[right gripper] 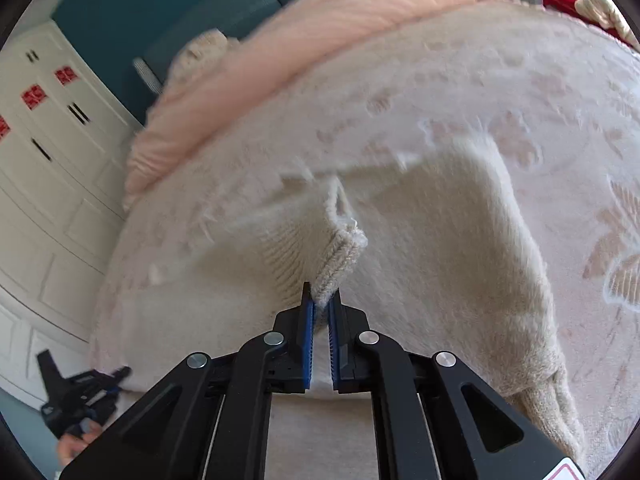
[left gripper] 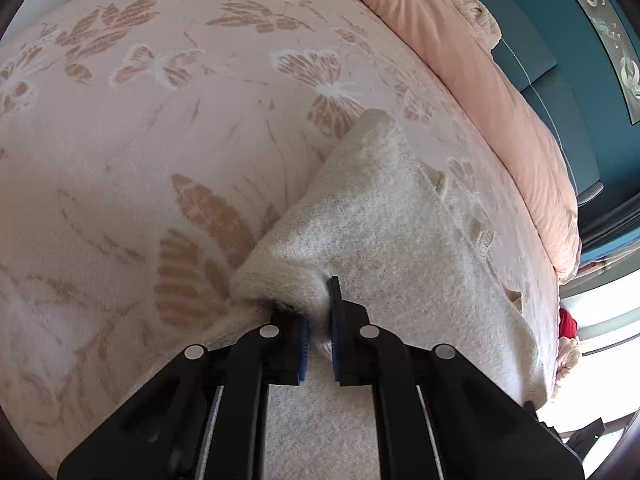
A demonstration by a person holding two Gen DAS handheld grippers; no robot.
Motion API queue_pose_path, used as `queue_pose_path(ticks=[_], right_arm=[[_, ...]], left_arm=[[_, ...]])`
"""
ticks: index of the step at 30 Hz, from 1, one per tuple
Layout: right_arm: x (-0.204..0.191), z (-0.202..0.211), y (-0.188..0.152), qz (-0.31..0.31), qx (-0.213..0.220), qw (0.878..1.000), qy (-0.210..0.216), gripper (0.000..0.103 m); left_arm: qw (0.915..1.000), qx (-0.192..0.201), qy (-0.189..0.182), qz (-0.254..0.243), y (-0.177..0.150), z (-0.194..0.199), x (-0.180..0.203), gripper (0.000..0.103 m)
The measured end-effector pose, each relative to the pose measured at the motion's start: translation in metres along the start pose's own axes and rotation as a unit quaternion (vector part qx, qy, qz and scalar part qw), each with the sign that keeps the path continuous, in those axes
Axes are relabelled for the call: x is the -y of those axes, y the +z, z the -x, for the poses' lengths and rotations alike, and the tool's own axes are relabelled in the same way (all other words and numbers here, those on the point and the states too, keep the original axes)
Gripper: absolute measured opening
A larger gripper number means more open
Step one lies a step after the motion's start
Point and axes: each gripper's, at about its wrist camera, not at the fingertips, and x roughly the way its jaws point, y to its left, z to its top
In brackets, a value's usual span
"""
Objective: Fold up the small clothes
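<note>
No legible writing anywhere. Cream knit sweater lies centre frame on butterfly-print bedspread. Left gripper angled downward, clamped on bunched sweater edge. Right gripper angled downward, pinching ribbed hem.

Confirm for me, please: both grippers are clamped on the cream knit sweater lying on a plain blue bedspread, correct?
Not quite: in the left wrist view the bedspread is pink with butterfly and leaf patterns. The left gripper and right gripper are clamped on the cream knit sweater.
</note>
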Motion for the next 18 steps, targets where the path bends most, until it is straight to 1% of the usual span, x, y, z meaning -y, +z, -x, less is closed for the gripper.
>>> queue_pose_path(ticks=[1,3,5,6,7,8,9,10,11,13,15,17,18], right_arm=[[0.006,-0.015,-0.005,-0.007,-0.032,0.999,-0.008,0.006],[0.007,-0.002,-0.007,-0.014,-0.008,1.0,0.013,0.008],[0.008,0.02,-0.011,-0.032,-0.001,0.999,0.033,0.013],[0.008,0.036,-0.015,-0.03,0.012,0.999,0.037,0.013],[0.01,0.054,-0.022,-0.022,0.026,0.999,0.034,0.016],[0.014,0.074,-0.03,-0.012,0.037,0.999,0.027,0.026],[0.02,0.094,-0.041,-0.002,0.046,0.999,0.018,0.033],[0.028,0.113,-0.056,0.005,0.054,0.999,0.007,0.045],[0.039,0.131,-0.072,0.008,0.056,0.998,-0.004,0.05],[0.063,0.16,-0.106,0.016,0.047,0.998,-0.032,0.05],[0.089,0.185,-0.145,0.014,0.03,0.997,-0.063,0.055],[0.112,0.203,-0.184,-0.011,0.002,0.998,-0.068,0.059],[0.121,0.209,-0.202,-0.027,-0.015,0.998,-0.064,0.06]], left_arm=[[1.0,0.001,0.003,-0.006,-0.002,0.001,0.0,0.008],[0.9997,0.005,0.007,-0.022,-0.004,0.005,0.003,0.009],[0.9994,0.003,-0.003,-0.035,-0.006,0.01,0.003,0.013],[0.9989,0.003,-0.012,-0.046,-0.008,0.017,0.0,0.015],[0.9981,0.005,-0.015,-0.06,-0.011,0.027,-0.003,0.02],[0.9971,0.009,-0.015,-0.075,-0.017,0.039,-0.008,0.026],[0.9957,0.013,-0.016,-0.091,-0.024,0.052,-0.015,0.03],[0.9944,0.015,-0.016,-0.104,-0.032,0.066,-0.025,0.04],[0.9934,0.013,-0.014,-0.113,-0.04,0.08,-0.036,0.048],[0.9919,0.013,-0.008,-0.126,-0.061,0.108,-0.06,0.053],[0.9908,0.008,0.004,-0.135,-0.086,0.135,-0.083,0.06],[0.991,-0.006,0.008,-0.133,-0.113,0.156,-0.104,0.073],[0.992,-0.017,0.006,-0.125,-0.127,0.163,-0.113,0.075]])
